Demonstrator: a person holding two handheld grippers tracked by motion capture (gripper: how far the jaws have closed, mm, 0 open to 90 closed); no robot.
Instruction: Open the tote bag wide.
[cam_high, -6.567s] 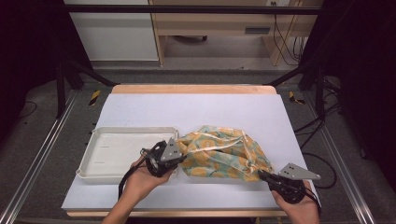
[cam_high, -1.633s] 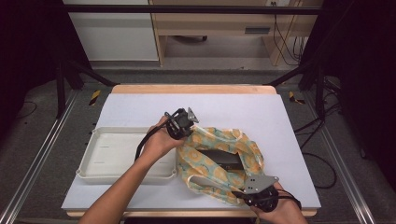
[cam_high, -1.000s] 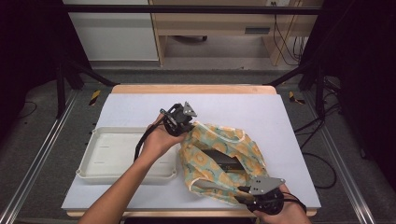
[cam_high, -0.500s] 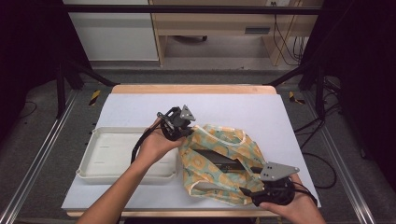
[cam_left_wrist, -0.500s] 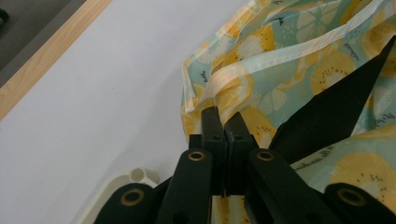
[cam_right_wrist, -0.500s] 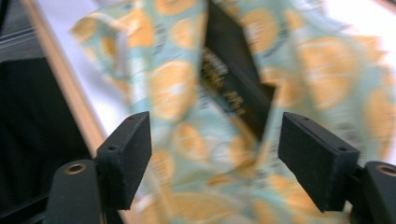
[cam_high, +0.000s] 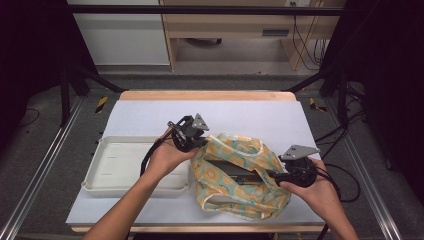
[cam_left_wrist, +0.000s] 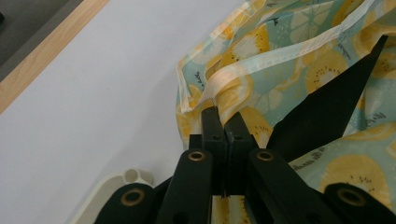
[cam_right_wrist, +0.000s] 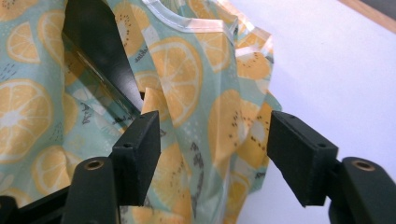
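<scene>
A fruit-print tote bag (cam_high: 240, 175) lies crumpled a little right of centre in the high view, on the white table (cam_high: 140, 115), with its mouth gaping toward the top of the heap and a dark flat thing (cam_high: 235, 172) showing inside; what that thing is cannot be told. A pale handle strap (cam_left_wrist: 261, 65) runs along the bag's rim.

The left tongs (cam_left_wrist: 224, 122) are pressed fully together on the bag's rim at the heap's upper left corner, pinching a fold of the printed cloth just under the strap. The right tongs (cam_right_wrist: 210, 158) sit at the lower right edge of the heap; their jaws stand apart with a loose hang of cloth between them, the pads not pressing on it, and they have just been closing a little.

A cream plastic tray (cam_high: 110, 155) rests at the left of the bag, its right rim just beside the cloth.

The risk, as I judge it, lies with the right side: the cloth there is slack and many-layered, so the jaws may close on both walls and shut the mouth instead of spreading it. A hard pull from the left could also drag the whole bag against the tray.
</scene>
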